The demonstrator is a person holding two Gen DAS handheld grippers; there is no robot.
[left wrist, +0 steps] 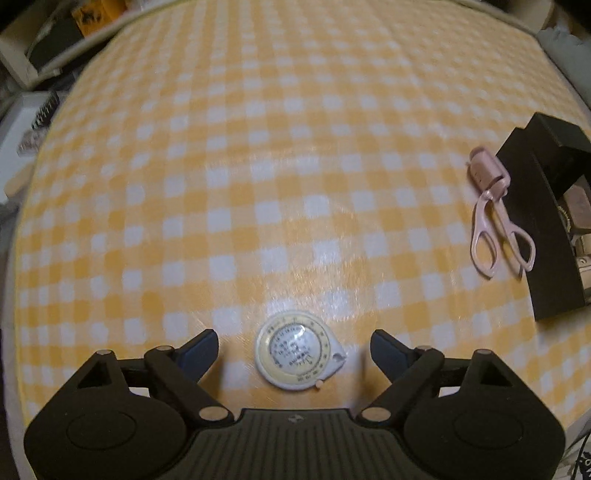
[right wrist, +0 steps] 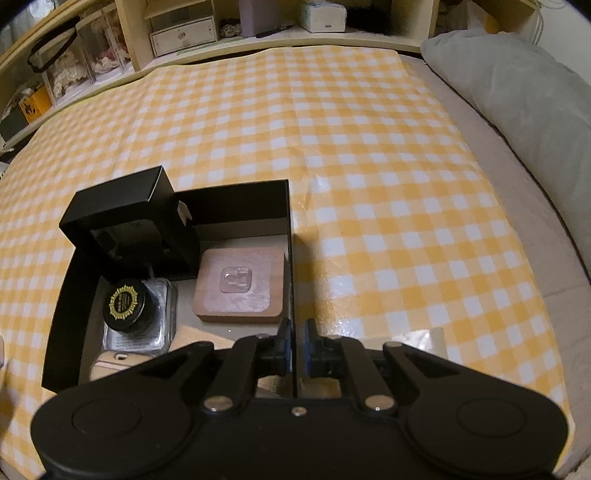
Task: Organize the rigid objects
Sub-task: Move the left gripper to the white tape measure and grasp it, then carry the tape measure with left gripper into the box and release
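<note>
In the left wrist view a round white tape measure point(left wrist: 295, 352) lies on the yellow checked cloth point(left wrist: 258, 166), between the fingers of my open left gripper point(left wrist: 293, 350). A pink eyelash curler point(left wrist: 495, 210) lies at the right beside the black box point(left wrist: 543, 221). In the right wrist view my right gripper point(right wrist: 295, 347) is shut on the right wall of the black box point(right wrist: 290, 229). Inside the box are a smaller black box point(right wrist: 129, 221), a black round jar point(right wrist: 127, 306) and a brown square coaster point(right wrist: 242, 284).
Shelves with clear cases and a small drawer unit point(right wrist: 184, 31) stand past the far edge. A grey pillow point(right wrist: 524, 92) lies at the right of the cloth. Clutter point(left wrist: 40, 110) sits off the cloth's left edge.
</note>
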